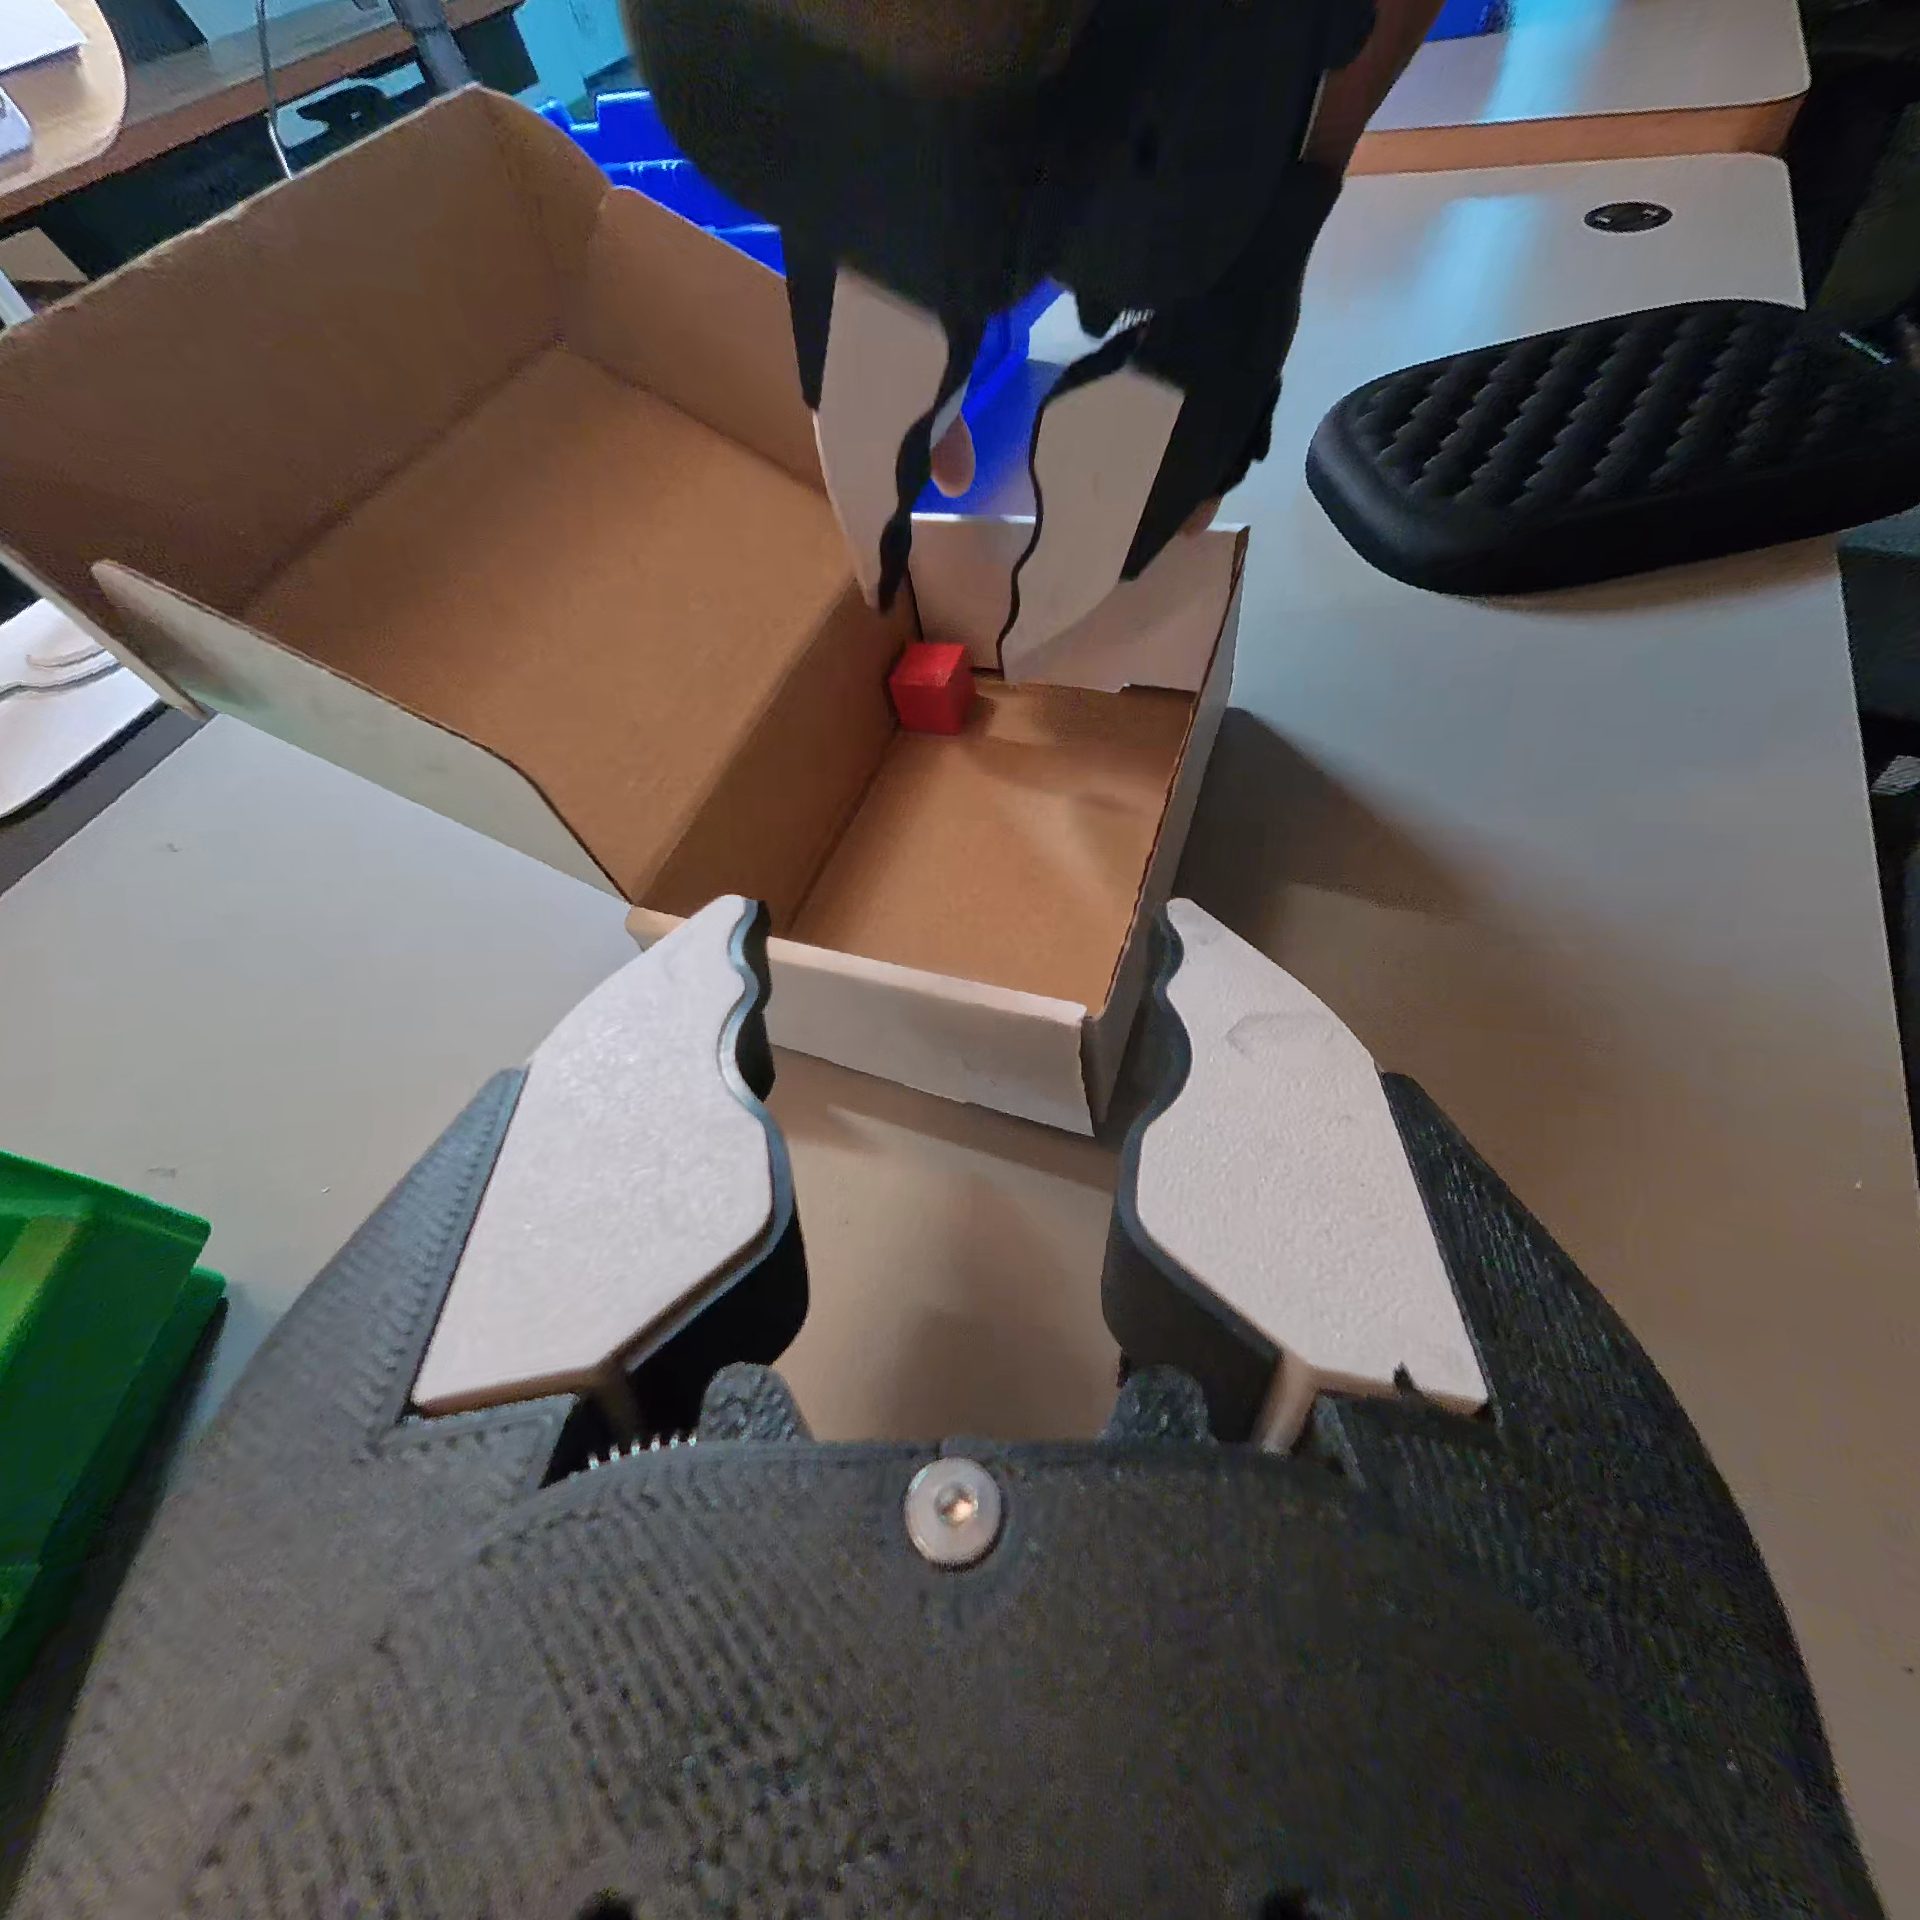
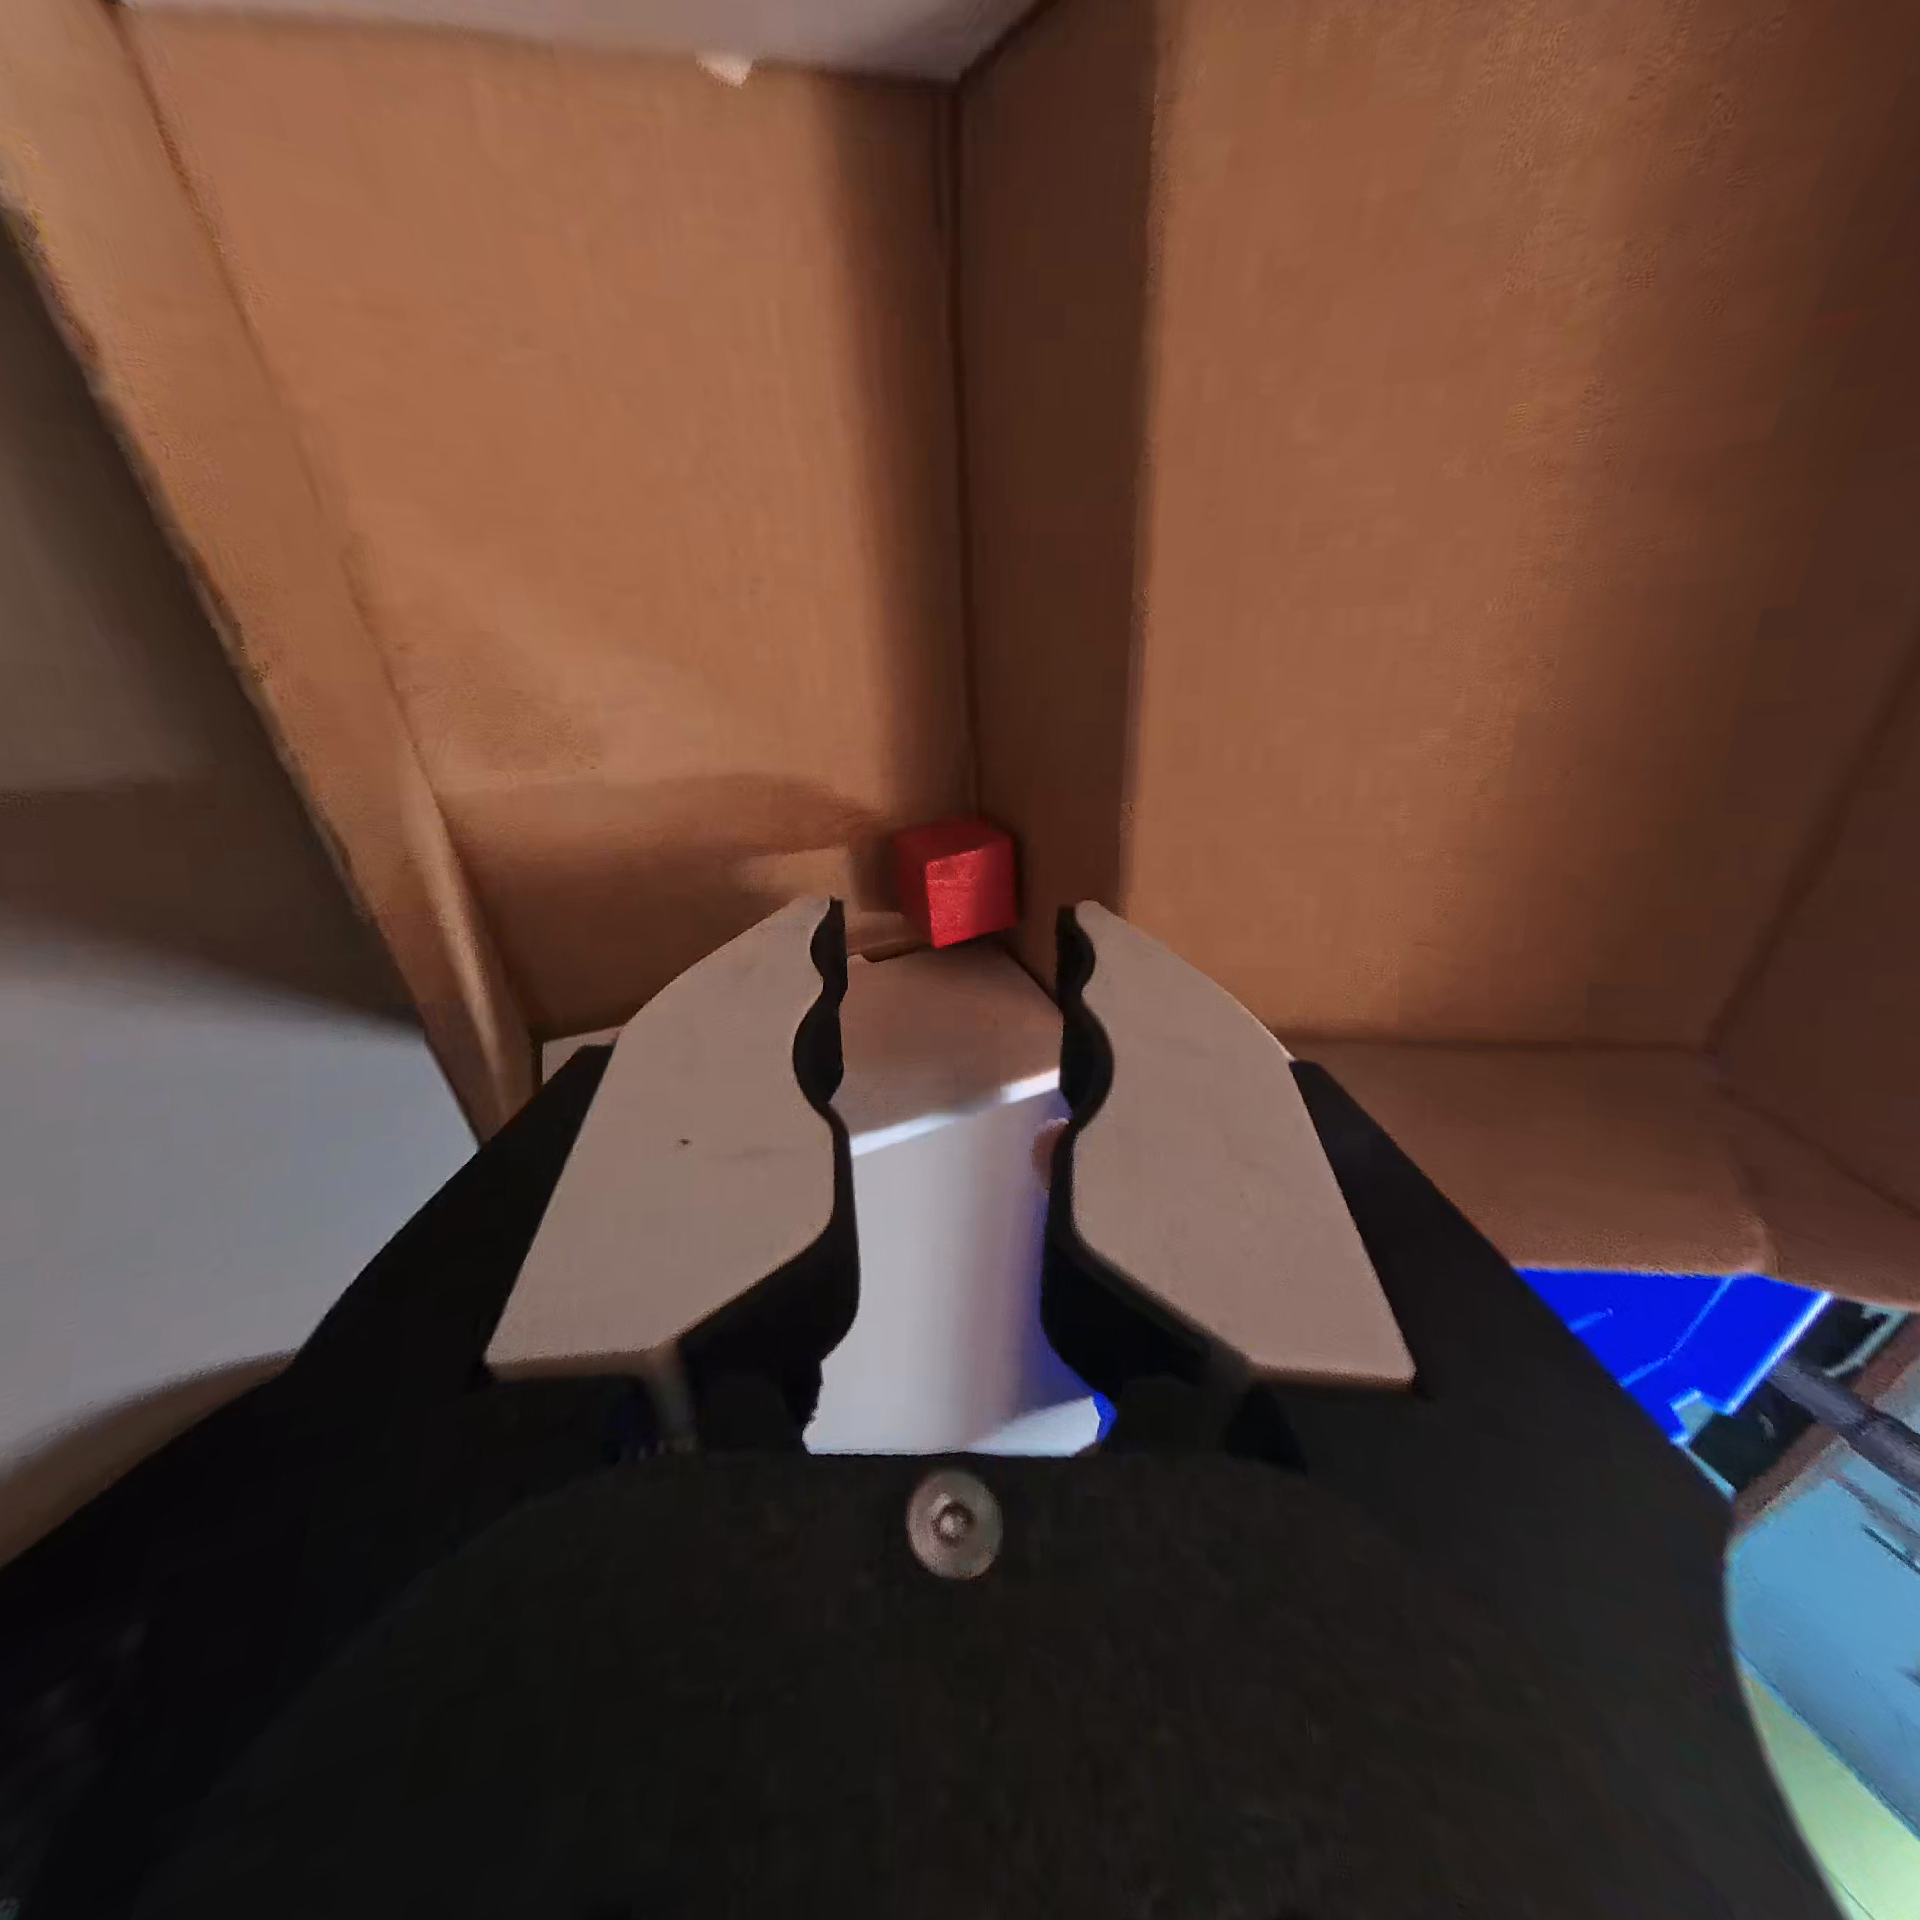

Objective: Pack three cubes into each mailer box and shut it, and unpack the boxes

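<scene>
One red cube [image 1: 932,686] sits in the far corner of the open mailer box [image 1: 935,1013]; both grippers' jaws parted, empty, right gripper [image 2: 948,940] above it; judged unpacking, next lower and close.

Left wrist view: low over the table [image 1: 312,987], facing the open mailer box [image 1: 935,997], close.
Right wrist view: opposite end, looking down inside.
Shared: red cube [image 1: 931,687] [image 2: 956,881].
</scene>
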`<act>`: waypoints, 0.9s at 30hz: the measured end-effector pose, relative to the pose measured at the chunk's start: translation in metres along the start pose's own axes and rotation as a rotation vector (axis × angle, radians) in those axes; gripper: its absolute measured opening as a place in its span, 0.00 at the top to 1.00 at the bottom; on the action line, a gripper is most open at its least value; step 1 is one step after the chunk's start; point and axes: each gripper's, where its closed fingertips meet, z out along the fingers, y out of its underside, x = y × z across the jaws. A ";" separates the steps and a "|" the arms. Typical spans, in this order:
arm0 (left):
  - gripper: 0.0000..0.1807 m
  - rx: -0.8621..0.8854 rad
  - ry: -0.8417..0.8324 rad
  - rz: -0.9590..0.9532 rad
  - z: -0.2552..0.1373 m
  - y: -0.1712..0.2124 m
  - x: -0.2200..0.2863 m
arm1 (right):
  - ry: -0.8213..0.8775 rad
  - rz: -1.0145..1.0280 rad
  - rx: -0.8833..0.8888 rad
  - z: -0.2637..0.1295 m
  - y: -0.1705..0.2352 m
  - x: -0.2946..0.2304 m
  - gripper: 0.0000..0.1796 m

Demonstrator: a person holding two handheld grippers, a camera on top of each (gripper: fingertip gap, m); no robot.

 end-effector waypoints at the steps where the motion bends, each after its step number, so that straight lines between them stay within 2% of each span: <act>1: 0.62 -0.002 0.001 0.002 0.000 0.000 0.000 | -0.013 -0.008 -0.030 0.005 0.001 -0.003 0.79; 7: 0.62 0.005 -0.002 0.008 -0.002 -0.001 0.000 | 0.002 -0.027 -0.182 0.016 0.006 -0.004 0.88; 12: 0.62 0.010 -0.005 0.025 -0.004 -0.003 0.002 | 0.042 -0.123 -0.275 0.019 0.007 -0.003 0.86; 18: 0.62 0.022 -0.009 0.039 -0.008 -0.006 0.001 | 0.046 -0.211 -0.311 0.021 0.002 -0.004 0.85; 23: 0.62 0.017 -0.006 0.036 -0.010 -0.005 0.000 | 0.114 -0.270 -0.359 0.025 0.005 0.001 0.90; 27: 0.62 0.009 0.001 0.036 -0.009 -0.003 0.001 | 0.085 -0.285 -0.329 0.021 -0.002 -0.006 0.92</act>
